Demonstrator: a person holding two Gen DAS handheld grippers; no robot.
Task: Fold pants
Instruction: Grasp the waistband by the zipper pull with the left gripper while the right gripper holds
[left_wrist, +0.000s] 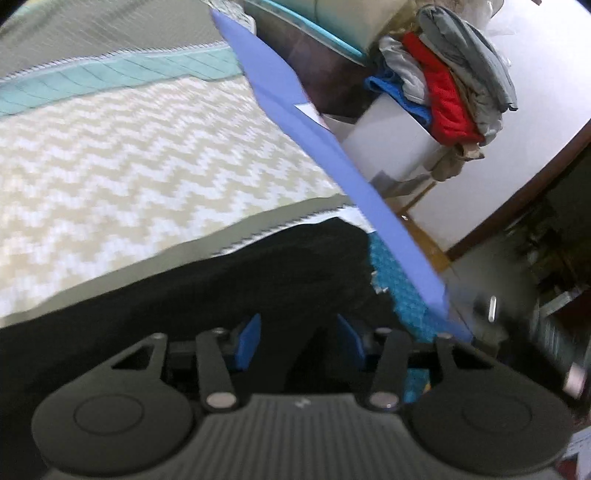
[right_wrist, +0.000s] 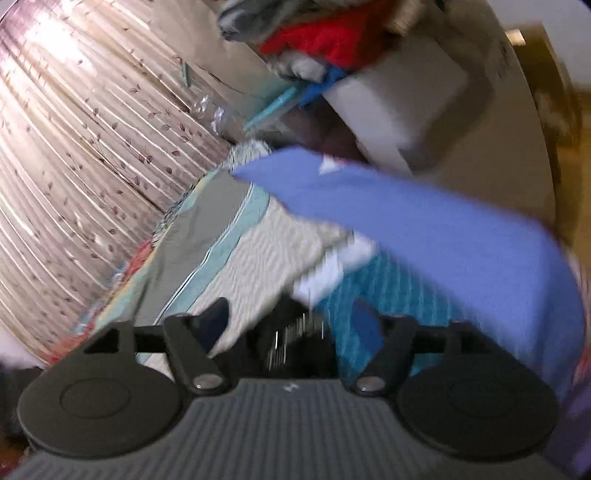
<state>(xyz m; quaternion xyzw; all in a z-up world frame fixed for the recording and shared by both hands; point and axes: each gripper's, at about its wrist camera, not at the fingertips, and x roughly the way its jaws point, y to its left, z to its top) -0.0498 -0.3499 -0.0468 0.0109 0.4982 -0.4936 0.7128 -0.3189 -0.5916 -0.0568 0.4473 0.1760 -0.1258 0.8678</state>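
The black pants (left_wrist: 184, 288) lie across the near part of a chevron-patterned bed cover (left_wrist: 129, 155). My left gripper (left_wrist: 299, 339) is low over them, and a bunch of the black cloth fills the gap between its blue pads (left_wrist: 247, 339), which close on it. In the right wrist view my right gripper (right_wrist: 291, 325) stands wide open. A blurred dark piece of the pants (right_wrist: 295, 343) sits between its fingers (right_wrist: 365, 328) without touching either pad.
A periwinkle cloth (left_wrist: 280, 96) runs along the bed's right edge, over a teal textured cloth (left_wrist: 399, 288). Beyond the bed, a pile of red, grey and blue clothes (left_wrist: 450, 85) sits on a white box (left_wrist: 391, 136). A patterned curtain (right_wrist: 74, 147) hangs behind the bed.
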